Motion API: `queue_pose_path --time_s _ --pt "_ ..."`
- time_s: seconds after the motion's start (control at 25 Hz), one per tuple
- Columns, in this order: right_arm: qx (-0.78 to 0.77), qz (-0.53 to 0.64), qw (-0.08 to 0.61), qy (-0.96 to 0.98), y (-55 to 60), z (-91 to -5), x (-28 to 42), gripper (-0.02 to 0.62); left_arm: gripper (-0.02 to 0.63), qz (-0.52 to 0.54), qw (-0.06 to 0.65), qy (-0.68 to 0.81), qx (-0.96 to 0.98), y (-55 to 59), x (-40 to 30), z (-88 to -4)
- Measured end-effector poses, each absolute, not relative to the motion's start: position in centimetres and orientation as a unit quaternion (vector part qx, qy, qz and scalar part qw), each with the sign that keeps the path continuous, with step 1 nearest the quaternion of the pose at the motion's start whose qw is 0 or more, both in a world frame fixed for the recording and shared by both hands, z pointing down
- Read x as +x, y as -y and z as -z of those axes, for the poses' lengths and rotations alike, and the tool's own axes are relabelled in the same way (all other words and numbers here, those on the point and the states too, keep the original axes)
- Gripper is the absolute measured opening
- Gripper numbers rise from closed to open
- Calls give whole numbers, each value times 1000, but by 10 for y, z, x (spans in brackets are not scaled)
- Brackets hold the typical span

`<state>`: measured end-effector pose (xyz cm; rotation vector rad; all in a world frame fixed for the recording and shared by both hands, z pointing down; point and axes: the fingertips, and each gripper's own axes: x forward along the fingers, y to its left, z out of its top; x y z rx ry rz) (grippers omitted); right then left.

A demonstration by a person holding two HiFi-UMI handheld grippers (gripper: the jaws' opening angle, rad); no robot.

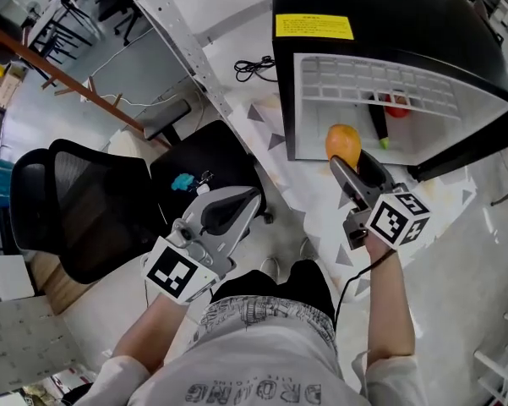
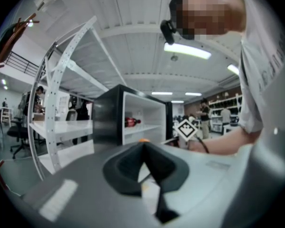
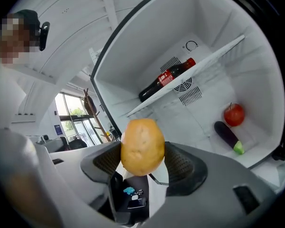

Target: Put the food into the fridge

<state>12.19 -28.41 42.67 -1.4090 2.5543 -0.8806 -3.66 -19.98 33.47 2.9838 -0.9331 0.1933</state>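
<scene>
My right gripper (image 3: 142, 161) is shut on a yellow-brown potato (image 3: 142, 146), held just in front of the open black fridge (image 1: 389, 24); in the head view the potato (image 1: 343, 144) sits at the mouth of the fridge, at the tip of the right gripper (image 1: 348, 166). Inside the white fridge lie a red apple (image 3: 234, 114) and a dark eggplant (image 3: 228, 137) on the floor, and a cola bottle (image 3: 167, 79) on the shelf. My left gripper (image 1: 237, 205) hangs lower left, jaws together with nothing between them (image 2: 143, 163).
A black office chair (image 1: 93, 201) stands to the left beside a white perforated rack (image 1: 186, 49). A black cable (image 1: 255, 66) lies on the floor by the fridge. People stand in the background of the left gripper view.
</scene>
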Motion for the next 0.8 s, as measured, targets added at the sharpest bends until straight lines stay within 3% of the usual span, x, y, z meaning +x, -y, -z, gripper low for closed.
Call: queue_pose_path --time_s 0.8 --pt "-456 248 7 -855 366 -476 121 279 6 -70 7 312 947 220 -27 -385"
